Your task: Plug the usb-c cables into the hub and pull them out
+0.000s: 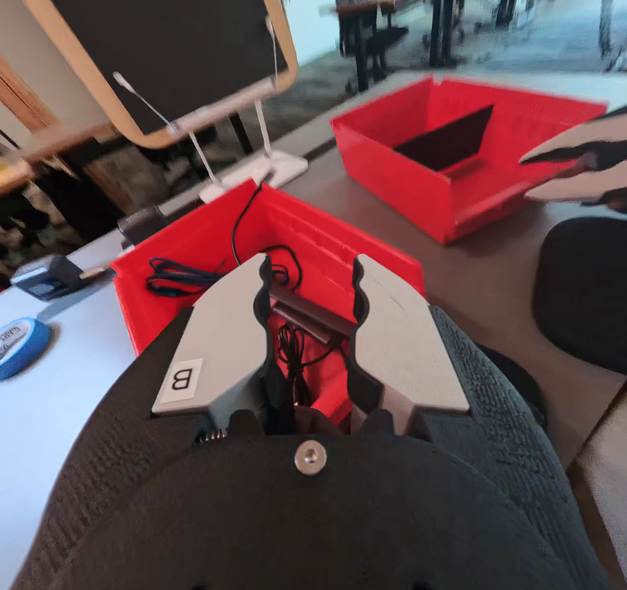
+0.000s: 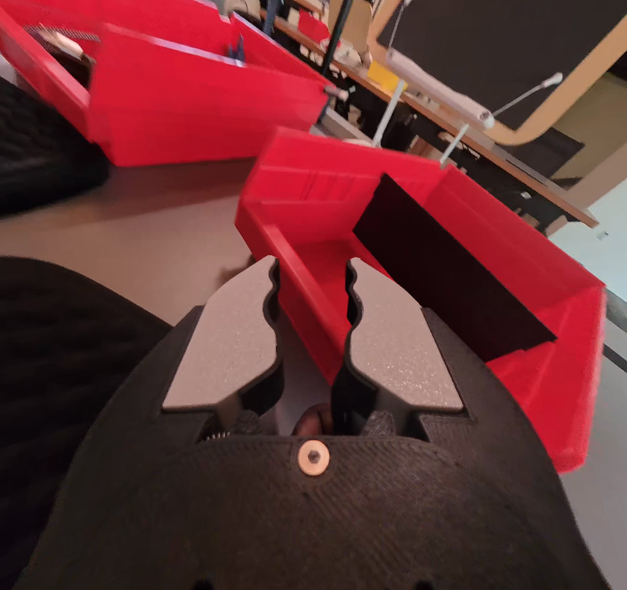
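Left tool (image 1: 310,270) first: its fingers are clamped across a dark slim bar, the hub (image 1: 312,316), pinched by its two ends at centre frame. That crosswise hold looks deliberate, I'd say, leaving the hub's long face free for a plug to come in. A thin black lead hangs off the hub and drops in a tangle between the fingers.

Directly beyond and below, the near red bin (image 1: 210,234) fills the middle of the left wrist view. Inside it, a bundle of dark blue cable (image 1: 179,277) lies coiled toward the left wall, and a black cable (image 1: 242,221) loops up over the back edge. So the cables are in that bin, and the hub is held just above it. Whether any plug is seated in the hub, I can't tell; motion blur hides the ports.

Over to the right tool (image 2: 311,261): fingers parted, nothing between them, poised over the front lip of the far red bin (image 2: 339,180). That bin holds only a black divider panel (image 2: 441,275) standing on a slant; otherwise it looks bare. The empty tool reads as the plugging hand, not yet carrying a connector.

Further out, a roll of blue tape (image 1: 20,343) sits at the left edge on the white tabletop (image 1: 68,404), and a wood-framed dark board on a white stand (image 1: 163,37) fills the upper left.
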